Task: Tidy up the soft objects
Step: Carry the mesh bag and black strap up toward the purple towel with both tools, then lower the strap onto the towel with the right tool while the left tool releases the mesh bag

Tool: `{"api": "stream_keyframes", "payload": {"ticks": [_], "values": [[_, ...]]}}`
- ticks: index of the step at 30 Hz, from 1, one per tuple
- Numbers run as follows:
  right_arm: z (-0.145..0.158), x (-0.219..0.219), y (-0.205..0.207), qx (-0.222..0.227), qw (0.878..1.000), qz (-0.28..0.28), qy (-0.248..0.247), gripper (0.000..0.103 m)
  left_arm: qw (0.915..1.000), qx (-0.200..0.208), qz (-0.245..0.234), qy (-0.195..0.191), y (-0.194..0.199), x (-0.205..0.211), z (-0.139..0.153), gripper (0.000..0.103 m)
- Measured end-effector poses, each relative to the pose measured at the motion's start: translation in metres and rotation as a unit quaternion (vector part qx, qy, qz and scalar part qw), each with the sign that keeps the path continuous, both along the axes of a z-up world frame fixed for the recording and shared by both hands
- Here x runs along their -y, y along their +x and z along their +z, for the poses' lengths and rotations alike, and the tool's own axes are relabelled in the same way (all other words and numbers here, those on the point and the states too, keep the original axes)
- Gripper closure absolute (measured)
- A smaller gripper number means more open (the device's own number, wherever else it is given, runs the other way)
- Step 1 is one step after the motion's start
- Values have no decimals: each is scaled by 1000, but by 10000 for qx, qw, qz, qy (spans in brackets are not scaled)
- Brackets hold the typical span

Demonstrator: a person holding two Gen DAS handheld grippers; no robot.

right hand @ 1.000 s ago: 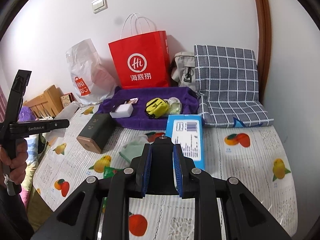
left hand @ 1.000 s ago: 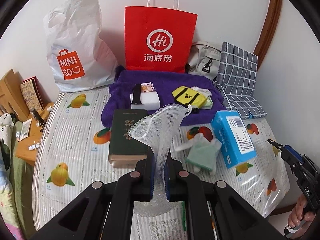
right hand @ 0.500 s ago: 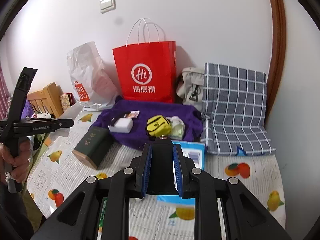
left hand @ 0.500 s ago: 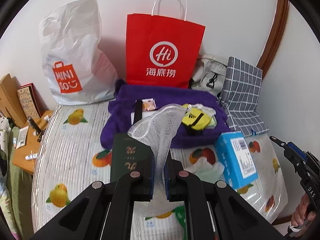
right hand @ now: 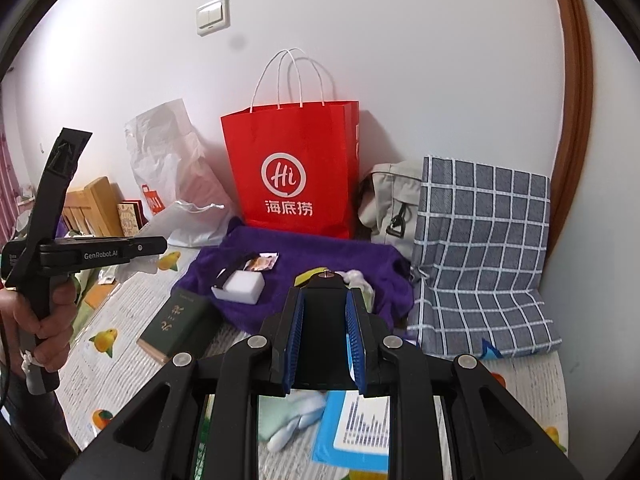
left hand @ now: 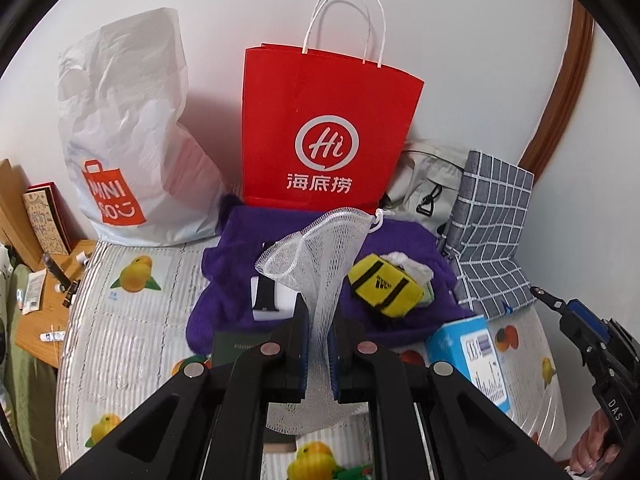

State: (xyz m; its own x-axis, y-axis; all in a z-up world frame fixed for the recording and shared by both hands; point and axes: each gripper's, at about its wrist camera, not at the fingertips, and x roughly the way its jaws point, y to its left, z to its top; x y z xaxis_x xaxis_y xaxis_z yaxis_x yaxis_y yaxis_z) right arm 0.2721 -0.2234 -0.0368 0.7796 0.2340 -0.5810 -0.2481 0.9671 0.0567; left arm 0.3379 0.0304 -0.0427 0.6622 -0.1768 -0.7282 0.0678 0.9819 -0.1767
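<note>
left tool [left hand: 319, 332], at the lower centre of the left wrist view, is pinched closed on a white mesh drawstring pouch [left hand: 320, 264]; the net stands up between the blue pads and flares open toward the middle of the frame, its cord knot at the upper right of the mouth, and a little of the mesh hangs below the fingers. right tool [right hand: 324, 340], low in the centre of the right wrist view, has its jaws parted with nothing between them.

just behind the pouch in the left wrist view lies a purple fuzzy towel [left hand: 248, 240] spread on the bed. on it sit a yellow and black fabric pouch [left hand: 384, 290], right of centre, with a white crumpled cloth [left hand: 412, 266] touching its far side, and a white rectangular block with a black strap [left hand: 266, 300] left of centre. a dark green book [right hand: 176, 322] lies at the towel's near left edge. a light blue cardboard box [left hand: 468, 356] sits at the lower right on the fruit-print bed cover [left hand: 120, 320].

against the wall stand a red paper shopping bag [left hand: 328, 132], a white plastic shopping bag [left hand: 124, 128] to its left, a beige backpack [left hand: 424, 184] and a grey checked cushion [left hand: 492, 224] to its right.
</note>
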Motion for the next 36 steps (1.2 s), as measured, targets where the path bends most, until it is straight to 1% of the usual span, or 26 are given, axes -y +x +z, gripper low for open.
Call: {"api": "stream_keyframes", "payload": {"ticks": [11, 14, 16, 20, 23, 27, 29, 30, 31, 33, 36], "values": [[-12, 1, 52, -149, 9997, -41, 196, 81, 9999, -114, 119, 21, 40, -6, -16, 95], [-15, 1, 69, -176, 9994, -50, 294, 81, 9997, -216, 109, -31, 54, -6, -20, 95], [-16, 2, 81, -220, 9989, -27, 419, 81, 9997, -218, 126, 9, 62, -6, -21, 95], [-17, -2, 107, -231, 9987, -16, 452, 81, 9996, -223, 174, -60, 79, -10, -25, 95], [-19, -5, 124, -219, 9990, -3, 398, 81, 9992, -283, 270, -123, 91, -15, -34, 95], [-32, -6, 146, -258, 9987, 30, 428, 81, 9987, -406, 301, -95, 108, -18, -49, 95], [-39, -9, 156, -342, 9991, 40, 232, 81, 9983, -488, 311, -109, 116, -19, -58, 95], [-44, -11, 160, -301, 9995, 18, 68, 81, 9976, -597, 317, -122, 122, -20, -62, 95], [-48, -12, 164, -312, 9995, 8, 4, 81, 9977, -598, 294, -142, 124, -20, -64, 95], [-59, -11, 172, -483, 9988, 62, 21, 81, 9980, -578, 236, -139, 127, -21, -66, 95], [-75, -9, 181, -653, 9978, 2, -55, 81, 9967, -742, 243, -243, 132, -24, -80, 95]]}}
